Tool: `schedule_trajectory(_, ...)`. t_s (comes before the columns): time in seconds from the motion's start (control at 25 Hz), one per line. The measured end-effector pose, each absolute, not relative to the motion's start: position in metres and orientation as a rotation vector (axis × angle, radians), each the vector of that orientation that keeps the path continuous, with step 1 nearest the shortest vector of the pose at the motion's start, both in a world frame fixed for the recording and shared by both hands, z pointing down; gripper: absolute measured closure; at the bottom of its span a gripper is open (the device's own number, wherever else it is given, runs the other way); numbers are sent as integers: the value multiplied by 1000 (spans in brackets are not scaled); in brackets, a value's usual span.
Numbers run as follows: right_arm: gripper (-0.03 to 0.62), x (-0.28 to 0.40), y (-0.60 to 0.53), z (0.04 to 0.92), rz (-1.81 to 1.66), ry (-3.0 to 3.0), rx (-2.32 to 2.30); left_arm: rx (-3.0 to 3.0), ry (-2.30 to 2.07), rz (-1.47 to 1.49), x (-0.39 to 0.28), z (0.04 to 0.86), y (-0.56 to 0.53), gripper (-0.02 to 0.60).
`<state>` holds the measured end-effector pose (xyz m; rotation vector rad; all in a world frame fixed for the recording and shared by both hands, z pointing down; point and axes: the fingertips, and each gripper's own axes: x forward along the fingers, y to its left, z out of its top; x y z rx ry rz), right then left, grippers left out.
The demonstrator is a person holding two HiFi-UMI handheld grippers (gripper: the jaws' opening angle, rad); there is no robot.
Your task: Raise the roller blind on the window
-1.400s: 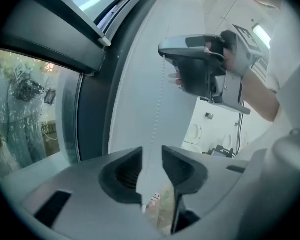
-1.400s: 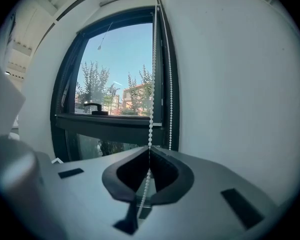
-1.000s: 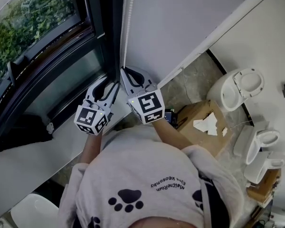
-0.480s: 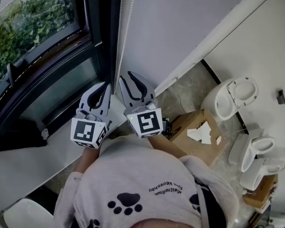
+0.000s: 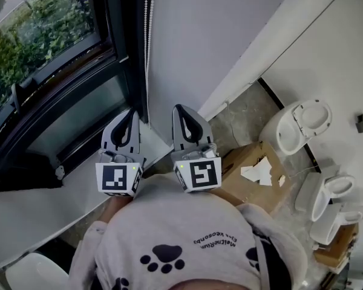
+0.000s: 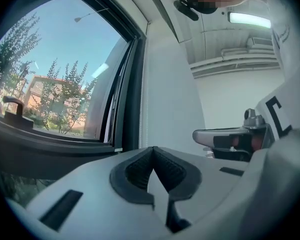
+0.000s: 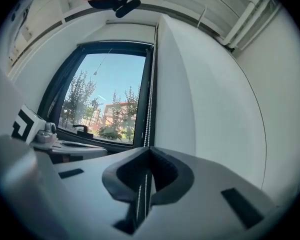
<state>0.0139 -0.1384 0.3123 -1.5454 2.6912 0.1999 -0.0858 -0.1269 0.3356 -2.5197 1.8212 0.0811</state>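
A white bead chain (image 5: 147, 35) hangs beside the dark window frame (image 5: 124, 47). In the right gripper view the bead chain (image 7: 148, 119) runs down to my jaw tips and shows again in the slot behind them. My right gripper (image 5: 180, 107) is shut on it. My left gripper (image 5: 132, 110) is shut just left of the chain, and the left gripper view shows nothing between its pads. There the chain (image 6: 141, 124) passes close beside the tips of my left gripper (image 6: 153, 149). No blind covers the glass (image 7: 107, 99).
A white window sill (image 5: 42, 204) runs below the frame, with a window handle (image 5: 15, 92) on the sash. On the floor to the right stand a cardboard box (image 5: 254, 168) and several white toilets (image 5: 296, 122). A white wall (image 5: 218, 35) lies right of the chain.
My left jaws went from open to shut. The right gripper let go of the chain, opened, shifted right and lower, and is shut again. Both grippers now stand side by side.
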Motion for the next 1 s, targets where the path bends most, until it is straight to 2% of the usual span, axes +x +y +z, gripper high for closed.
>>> schedule_trajectory(0.44,586,21,-143,325,221,2731,-1507,-2439,1924,56,-88,339,-119,574)
schedule_trajectory(1.0,586,25,-134,330,275,2786,-1409,-2455,1909,73,-60,347,-114,574)
